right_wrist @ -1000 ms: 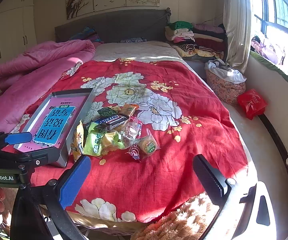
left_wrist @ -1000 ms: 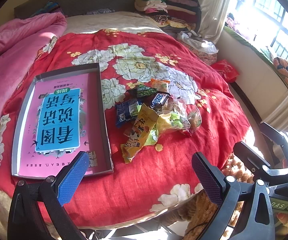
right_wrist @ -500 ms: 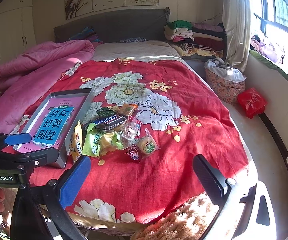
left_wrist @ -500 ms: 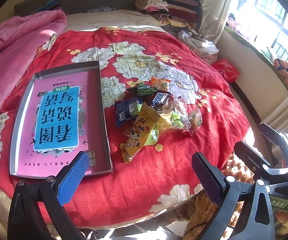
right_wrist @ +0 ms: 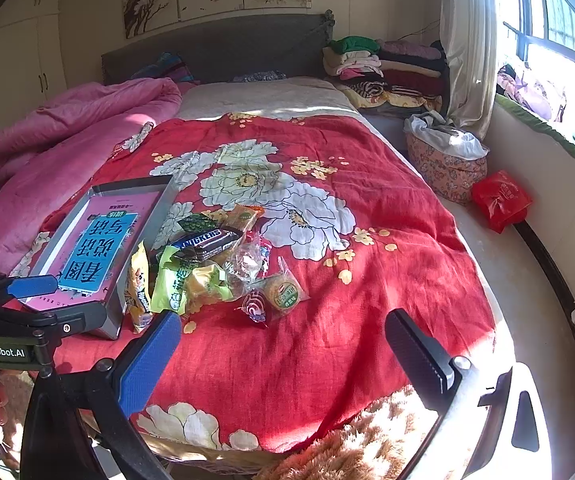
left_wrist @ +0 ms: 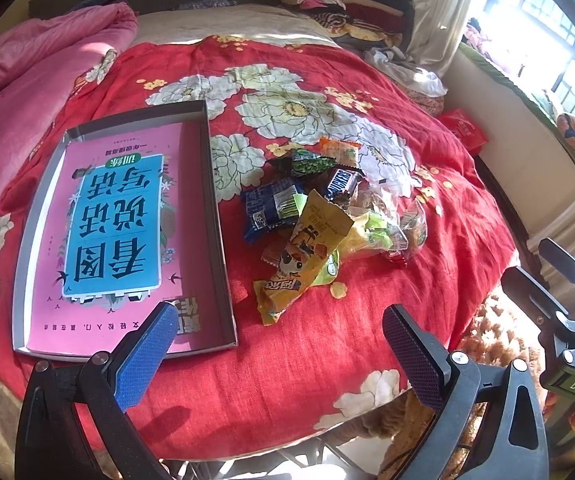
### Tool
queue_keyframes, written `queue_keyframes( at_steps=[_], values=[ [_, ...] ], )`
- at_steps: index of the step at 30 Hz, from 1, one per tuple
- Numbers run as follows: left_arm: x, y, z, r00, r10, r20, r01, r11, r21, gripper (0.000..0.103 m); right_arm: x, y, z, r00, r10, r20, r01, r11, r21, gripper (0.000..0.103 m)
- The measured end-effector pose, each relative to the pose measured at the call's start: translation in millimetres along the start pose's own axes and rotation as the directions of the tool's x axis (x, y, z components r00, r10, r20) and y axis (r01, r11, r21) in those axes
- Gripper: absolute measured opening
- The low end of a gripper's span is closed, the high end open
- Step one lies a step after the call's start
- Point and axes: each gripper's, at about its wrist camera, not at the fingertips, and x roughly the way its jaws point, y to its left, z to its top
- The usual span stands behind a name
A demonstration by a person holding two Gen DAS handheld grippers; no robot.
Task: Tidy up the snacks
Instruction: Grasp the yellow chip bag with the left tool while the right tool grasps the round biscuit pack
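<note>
Snack pile lay on the red floral bedspread, just right of the gray tray w/ pink book inside. Snickers bar sat atop the pile. Left gripper & right gripper hovered near the bed's foot, jaws wide apart, holding nothing.

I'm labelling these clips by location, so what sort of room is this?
A home bedroom, most likely: a bed with a grey headboard and red floral bedspread, a pink quilt bunched on it, and folded clothes stacked beside the window.
</note>
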Motion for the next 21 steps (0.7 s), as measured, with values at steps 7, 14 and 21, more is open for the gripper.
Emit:
queue_keyframes(
  at_steps=[7,14,21],
  values=[
    [24,-4,11,0.999,0.020,-0.025,-0.019,0.999,0.030,0.102,26,-13,4,0.998,0.001,-0.055,-0.001,1.000,0.016,0.103],
    [45,-9,23,0.998,0.023,-0.061,-0.021,0.999,0.027,0.102,77,-14,3,0.983,-0.073,-0.171,0.048,0.988,-0.148,0.102],
    [56,-7,25,0.996,0.002,-0.092,-0.001,1.000,0.007,0.096,113,-15,12,0.979,-0.021,-0.202,-0.020,0.980,-0.199,0.102]
  ],
)
